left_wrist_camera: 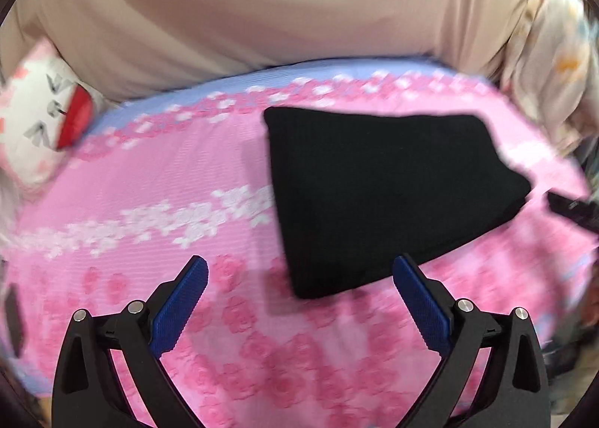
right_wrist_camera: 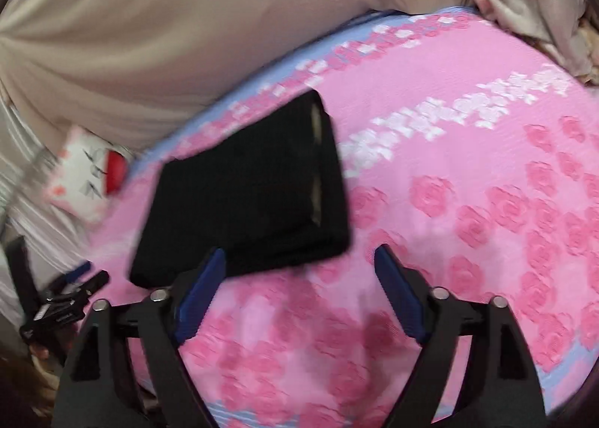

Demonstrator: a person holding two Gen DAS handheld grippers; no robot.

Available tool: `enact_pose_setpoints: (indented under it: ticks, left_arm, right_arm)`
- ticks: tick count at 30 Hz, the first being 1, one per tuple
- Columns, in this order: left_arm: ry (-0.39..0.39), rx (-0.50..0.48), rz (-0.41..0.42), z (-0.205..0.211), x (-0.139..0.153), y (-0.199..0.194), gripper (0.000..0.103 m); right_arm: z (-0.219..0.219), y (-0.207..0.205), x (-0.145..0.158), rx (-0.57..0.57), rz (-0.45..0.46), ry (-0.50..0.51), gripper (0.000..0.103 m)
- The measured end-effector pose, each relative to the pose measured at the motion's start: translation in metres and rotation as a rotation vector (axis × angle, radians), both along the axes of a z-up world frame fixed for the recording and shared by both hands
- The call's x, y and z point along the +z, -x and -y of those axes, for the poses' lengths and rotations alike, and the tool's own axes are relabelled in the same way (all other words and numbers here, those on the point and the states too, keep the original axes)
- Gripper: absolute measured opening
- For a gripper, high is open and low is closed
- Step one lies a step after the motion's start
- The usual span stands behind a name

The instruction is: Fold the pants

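Black pants (left_wrist_camera: 389, 196) are lying folded into a compact block on the pink floral bedspread (left_wrist_camera: 149, 173), toward the far blue-edged border. Nothing is touching them

Left tool (left_wrist_camera: 299, 271) is hovering just short of the pants' near edge, blue pads (left_wrist_camera: 183, 304) spread wide, gripping nothing. Right tool (right_wrist_camera: 299, 259) is also spread wide and empty; its left pad (right_wrist_camera: 202, 286) is overlapping the pants' near edge (right_wrist_camera: 243, 196) in view, can't tell if it's touching or just above

Right wrist view is showing two pale strips along one end of the fold, probably a waistband or label, too blurred to say

Both frames are motion-smeared, so fold layers and fabric detail are hard to make out. Beige sheet or curtain (left_wrist_camera: 280, 9) is filling the background, with its edges cut off by the fisheye rim

White and pink pillow with a red patch (left_wrist_camera: 48, 106) is sitting at the far side of the bed, partly out of frame. Each tool is showing in the other's view, only as a dark sliver at the frame edge: right one (left_wrist_camera: 569, 207), left one (right_wrist_camera: 67, 293)
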State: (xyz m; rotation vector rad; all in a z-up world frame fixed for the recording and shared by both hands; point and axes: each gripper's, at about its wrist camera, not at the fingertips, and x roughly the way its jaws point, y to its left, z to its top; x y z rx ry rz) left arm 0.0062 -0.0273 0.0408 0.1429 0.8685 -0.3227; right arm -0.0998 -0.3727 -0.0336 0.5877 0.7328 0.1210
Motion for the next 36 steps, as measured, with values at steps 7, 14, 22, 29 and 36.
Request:
enact_pose_setpoints:
  ticks: [7,14,22,29,36]
  left_arm:
    - [-0.066,0.113,-0.033,-0.003,-0.01,-0.035,0.098]
    - [-0.128,0.128,-0.056,-0.001,-0.025,-0.047,0.098]
    - [-0.029,0.085,-0.159,-0.007,-0.036,-0.067,0.098]
    - [0.319,-0.001,-0.585,-0.027,-0.075,-0.121,0.097]
    - [0.337,-0.046,-0.656,-0.01,-0.077,-0.147,0.097]
  right_arm:
    - [0.011,-0.003,0.002,-0.045,-0.029,0.025,0.081]
    - [0.019,-0.022,-0.004,-0.029,-0.06,-0.017,0.081]
    - [0.03,-0.048,-0.008,0.035,-0.104,-0.038,0.084]
    - [0.063,-0.083,-0.048,0.174,-0.228,-0.343,0.085]
    - [0.05,-0.11,-0.048,0.352,-0.271,-0.438,0.085]
